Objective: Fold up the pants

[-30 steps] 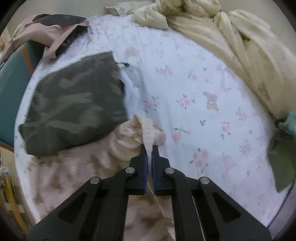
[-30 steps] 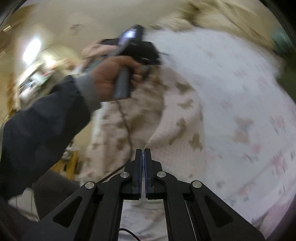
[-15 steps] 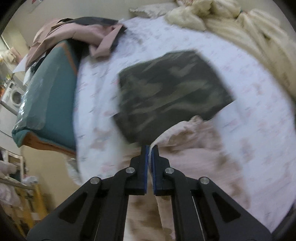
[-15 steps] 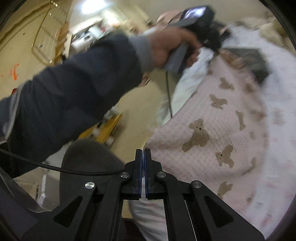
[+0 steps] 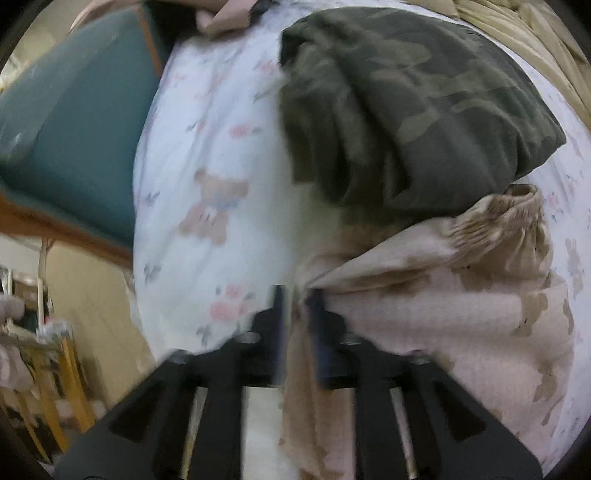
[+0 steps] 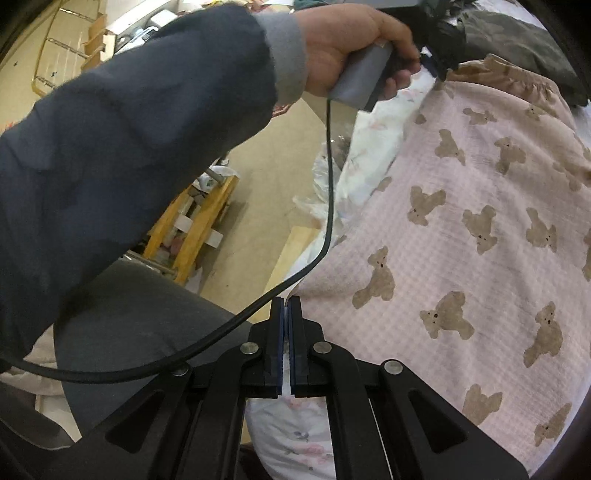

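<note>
The pink pants with brown bears (image 6: 461, 221) lie spread flat on the flowered bed sheet (image 5: 207, 177). Their gathered waistband (image 5: 509, 218) rests against a folded camouflage garment (image 5: 413, 96). My left gripper (image 5: 297, 299) is at the pants' waist corner; its jaws stand a little apart with cloth between them, blurred by motion. My right gripper (image 6: 286, 306) is shut on the pants' hem corner at the near bed edge. The left gripper also shows in the right wrist view (image 6: 432, 62), held by a hand.
A teal chair (image 5: 74, 122) stands left of the bed. A cream duvet (image 5: 524, 26) is bunched at the far side. The person's dark sleeve (image 6: 129, 129) and a black cable (image 6: 325, 206) cross the right wrist view. Wooden furniture (image 6: 195, 221) stands on the floor.
Both grippers have pulled the pants out flat and lowered them onto the bed. The left gripper's jaws have parted slightly since half a second ago. The right stays shut.
</note>
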Available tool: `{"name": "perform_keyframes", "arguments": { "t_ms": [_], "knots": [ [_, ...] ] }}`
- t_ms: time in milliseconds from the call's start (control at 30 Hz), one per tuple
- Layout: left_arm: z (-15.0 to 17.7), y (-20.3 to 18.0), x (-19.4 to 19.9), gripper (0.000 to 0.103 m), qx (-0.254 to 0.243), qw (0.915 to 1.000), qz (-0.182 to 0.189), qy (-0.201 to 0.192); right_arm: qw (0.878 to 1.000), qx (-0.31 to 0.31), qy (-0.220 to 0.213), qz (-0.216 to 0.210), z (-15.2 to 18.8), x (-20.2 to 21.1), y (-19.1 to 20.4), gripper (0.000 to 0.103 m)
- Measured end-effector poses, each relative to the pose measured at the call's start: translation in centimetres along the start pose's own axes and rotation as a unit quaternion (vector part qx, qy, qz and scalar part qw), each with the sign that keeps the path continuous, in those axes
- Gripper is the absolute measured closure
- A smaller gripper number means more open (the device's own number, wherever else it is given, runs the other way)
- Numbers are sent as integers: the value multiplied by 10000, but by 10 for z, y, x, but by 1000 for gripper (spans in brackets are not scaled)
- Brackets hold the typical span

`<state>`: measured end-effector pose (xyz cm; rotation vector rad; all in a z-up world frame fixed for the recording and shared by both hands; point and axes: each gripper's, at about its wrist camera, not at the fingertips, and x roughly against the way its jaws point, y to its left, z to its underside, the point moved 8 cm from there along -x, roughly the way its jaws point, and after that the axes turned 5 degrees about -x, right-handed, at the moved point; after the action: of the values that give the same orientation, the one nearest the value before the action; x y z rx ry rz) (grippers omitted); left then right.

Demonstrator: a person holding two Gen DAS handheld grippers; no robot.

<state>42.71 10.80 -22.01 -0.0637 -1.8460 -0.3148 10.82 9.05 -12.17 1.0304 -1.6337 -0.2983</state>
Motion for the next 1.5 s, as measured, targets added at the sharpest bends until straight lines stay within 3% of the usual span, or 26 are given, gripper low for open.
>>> {"name": "perform_keyframes", "arguments": {
  "t_ms": [67, 167, 333, 467, 533, 600, 667, 733, 767, 900, 967, 1067, 1167, 1233, 1333, 1400, 1500],
  "knots": [
    [9, 6, 14, 46, 87, 9997, 215, -117, 10000, -36, -17, 8, -2, 1, 0, 102],
    [31, 21, 45, 42, 253, 9981, 476, -287, 10000, 17, -18, -34, 2, 4, 8, 102],
    [103, 42, 97, 36, 870, 9895, 1123, -248, 9996, 233, 152, -73, 14, -20, 24, 102],
    [160, 55, 117, 32, 1184, 9837, 1345, -169, 9993, 166, 304, -103, 21, -61, 25, 102],
    [183, 57, 117, 31, 1339, 9812, 1385, -68, 9991, 113, 418, -21, 25, -82, 21, 96],
    [199, 61, 114, 31, 1366, 9832, 1210, 30, 9982, -8, 586, 94, 32, -95, 14, 95],
    [211, 64, 115, 31, 1453, 9828, 1135, 63, 9977, 23, 662, 123, 37, -93, 14, 85],
    [223, 66, 114, 31, 1708, 9766, 1296, 142, 9974, 105, 704, 130, 41, -80, 17, 51],
    [228, 65, 113, 31, 1786, 9742, 1362, 228, 9975, 117, 686, 83, 43, -70, 19, 46],
    [239, 52, 123, 31, 1860, 9721, 1395, 300, 9980, 323, 526, 125, 46, -13, 15, 45],
    [244, 38, 124, 29, 1815, 9712, 1492, 407, 9986, 314, 273, 334, 45, 20, -3, 45],
    [258, 5, 107, 27, 1547, 9725, 1504, 873, 9964, -281, -280, 745, 38, 78, -59, 45],
    [270, -20, 90, 27, 1255, 9731, 1428, 1298, 9846, -1039, -699, 1219, 38, 118, -123, 43],
    [272, -29, 85, 27, 1115, 9763, 1265, 1354, 9759, -1554, -928, 1221, 44, 138, -160, 43],
    [276, -37, 74, 27, 1252, 9733, 1269, 1448, 9649, -2190, -958, 1090, 57, 142, -195, 43],
    [282, -50, 65, 28, 1325, 9681, 1421, 1583, 9608, -2394, -840, 1122, 67, 135, -209, 43],
    [286, -65, 59, 28, 1250, 9681, 1444, 1623, 9577, -2605, -545, 1096, 90, 127, -223, 43]
  ]
}}
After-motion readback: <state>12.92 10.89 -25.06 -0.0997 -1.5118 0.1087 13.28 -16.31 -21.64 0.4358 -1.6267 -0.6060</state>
